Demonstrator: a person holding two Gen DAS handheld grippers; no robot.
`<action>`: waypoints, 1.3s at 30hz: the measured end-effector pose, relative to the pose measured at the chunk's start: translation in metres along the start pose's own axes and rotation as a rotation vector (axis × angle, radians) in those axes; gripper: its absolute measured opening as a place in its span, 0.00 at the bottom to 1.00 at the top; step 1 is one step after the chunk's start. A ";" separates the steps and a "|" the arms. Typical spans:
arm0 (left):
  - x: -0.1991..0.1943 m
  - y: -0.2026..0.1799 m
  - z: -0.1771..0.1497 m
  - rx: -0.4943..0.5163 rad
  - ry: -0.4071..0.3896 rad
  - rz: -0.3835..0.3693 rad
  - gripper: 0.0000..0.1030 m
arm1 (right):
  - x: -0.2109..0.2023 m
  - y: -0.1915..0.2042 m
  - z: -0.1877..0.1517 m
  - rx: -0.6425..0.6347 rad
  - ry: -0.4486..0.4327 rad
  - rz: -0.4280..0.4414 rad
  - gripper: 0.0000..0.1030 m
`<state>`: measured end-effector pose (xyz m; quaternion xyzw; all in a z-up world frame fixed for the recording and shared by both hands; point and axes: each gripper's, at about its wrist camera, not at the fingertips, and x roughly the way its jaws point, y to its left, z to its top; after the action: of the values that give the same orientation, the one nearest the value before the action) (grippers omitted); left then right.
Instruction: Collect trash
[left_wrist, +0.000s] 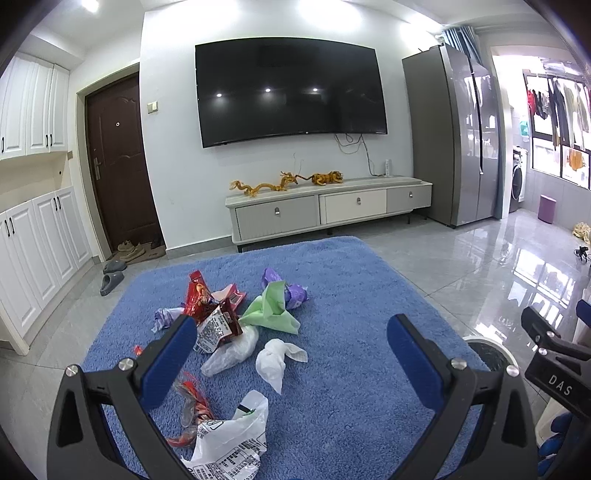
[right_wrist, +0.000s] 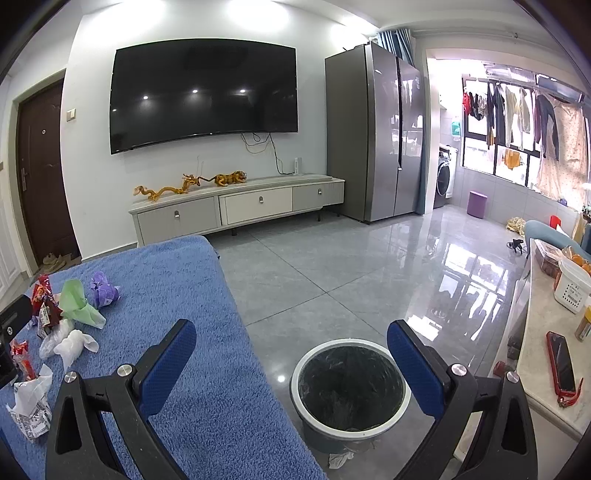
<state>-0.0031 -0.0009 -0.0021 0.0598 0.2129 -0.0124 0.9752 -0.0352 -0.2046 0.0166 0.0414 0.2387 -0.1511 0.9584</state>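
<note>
1. Left gripper (left_wrist: 291, 347) hangs over the blue-towelled worktop (left_wrist: 369, 295), jaws spread wide and nothing between them. It is aimed straight at the litter, which fits a first pick.

2. The trash lies in a loose heap at the gripper's 12 o'clock: a white crumpled tissue (left_wrist: 275, 360) just ahead, a clear plastic bag (left_wrist: 232, 350) touching its left, and a green wrapper (left_wrist: 271, 308) beyond.

3. At 11 o'clock sit the red snack packets (left_wrist: 212, 308); a purple wrapper (left_wrist: 291, 291) lies behind the green one, towards 12.

4. Closest in, at 7 o'clock between the fingers, lies a white printed bag (left_wrist: 229, 439) beside an orange-red clear wrapper (left_wrist: 192, 406).

5. Right gripper (right_wrist: 291, 354) is also wide open and empty. It hovers past the worktop's edge, and the bin (right_wrist: 351, 387) with its dark liner stands on the floor just ahead at 1 o'clock.

6. My read: the bin stands tight against the worktop so each piece travels only a short way from pile to mouth.

7. A scrap of white paper (right_wrist: 340, 459) lies on the floor at the bin's foot; it counts as trash too.

8. Judgement: nothing shows in the bin as far as the dark liner lets me tell, so the collecting looks barely begun. The tissue looks the easiest first grab.
</note>
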 end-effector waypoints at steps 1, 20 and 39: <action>-0.001 0.000 0.000 0.000 -0.004 -0.001 1.00 | 0.000 0.000 0.000 0.000 0.000 -0.001 1.00; -0.004 0.000 0.008 0.014 -0.004 -0.020 1.00 | -0.003 -0.001 0.001 -0.018 -0.005 -0.015 1.00; 0.010 0.001 0.001 0.010 0.045 -0.058 1.00 | 0.004 -0.008 0.001 0.004 -0.002 -0.013 1.00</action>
<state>0.0065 0.0003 -0.0054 0.0586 0.2365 -0.0402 0.9690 -0.0343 -0.2138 0.0152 0.0416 0.2375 -0.1580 0.9576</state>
